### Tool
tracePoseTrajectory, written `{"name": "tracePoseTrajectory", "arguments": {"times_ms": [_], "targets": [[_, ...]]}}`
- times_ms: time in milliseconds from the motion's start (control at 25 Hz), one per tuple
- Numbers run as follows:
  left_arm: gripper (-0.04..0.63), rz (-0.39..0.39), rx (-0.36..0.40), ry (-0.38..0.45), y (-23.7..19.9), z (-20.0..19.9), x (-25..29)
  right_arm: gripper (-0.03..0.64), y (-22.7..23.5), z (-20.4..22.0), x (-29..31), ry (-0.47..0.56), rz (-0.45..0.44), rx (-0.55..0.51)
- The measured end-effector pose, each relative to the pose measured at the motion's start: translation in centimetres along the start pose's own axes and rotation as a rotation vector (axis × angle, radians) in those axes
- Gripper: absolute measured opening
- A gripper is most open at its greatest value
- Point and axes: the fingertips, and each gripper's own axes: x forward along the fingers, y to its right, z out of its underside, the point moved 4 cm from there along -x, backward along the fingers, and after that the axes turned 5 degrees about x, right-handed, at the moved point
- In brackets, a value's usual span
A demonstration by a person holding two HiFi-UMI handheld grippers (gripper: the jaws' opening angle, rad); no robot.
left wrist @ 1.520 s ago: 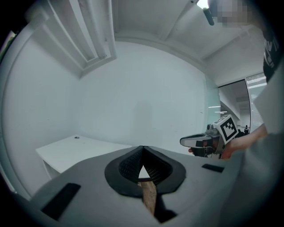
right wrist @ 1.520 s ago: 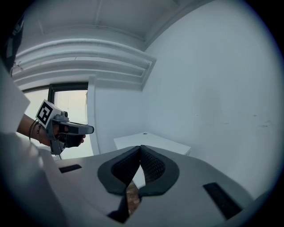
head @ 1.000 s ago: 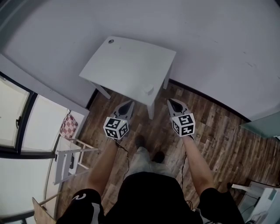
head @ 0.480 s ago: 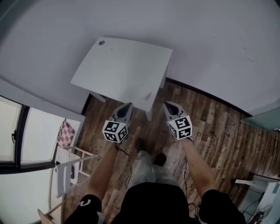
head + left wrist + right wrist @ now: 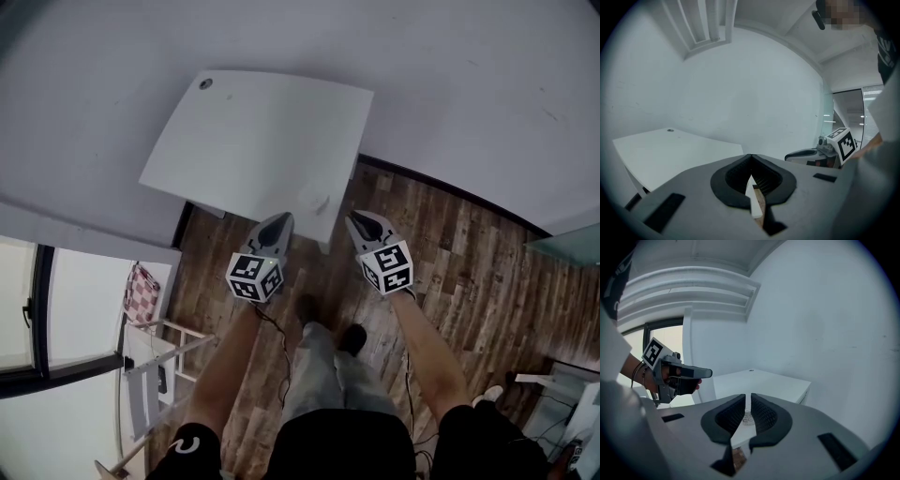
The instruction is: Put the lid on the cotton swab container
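Note:
A small clear round container point(image 5: 314, 200) sits near the front right corner of the white table point(image 5: 253, 131); at this distance I cannot make out a separate lid. In the right gripper view the container point(image 5: 748, 418) shows through the narrow gap between the jaws. My left gripper point(image 5: 280, 222) hangs just short of the table's front edge, left of the container, with its jaws shut and empty point(image 5: 751, 158). My right gripper point(image 5: 357, 221) is level with it on the right. Its jaws point(image 5: 748, 401) are opening, with nothing between them.
The table stands in a corner against pale walls, with a dark cable hole point(image 5: 205, 83) at its far left. Wooden floor point(image 5: 450, 253) lies below and to the right. A drying rack point(image 5: 155, 361) and a checked cloth point(image 5: 141, 281) stand at the left by the window.
Both grippers have come nearer to the table's front edge, and the table now fills more of the head view. The person's feet have shifted forward.

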Motion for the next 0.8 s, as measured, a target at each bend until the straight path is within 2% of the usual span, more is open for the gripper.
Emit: {"name": "tracePoseTrajectory", "arguments": {"times_ms": [320, 800], "targets": [[0.026, 0.023, -0.024, -0.03, -2.7, 2.0, 2.7, 0.223, 0.1, 3.0, 4.2, -0.054, -0.045, 0.02], [0.026, 0.059, -0.102, -0.07, -7.1, 4.1, 6.8, 0.37, 0.6, 7.4, 10.1, -0.121, -0.062, -0.007]]}}
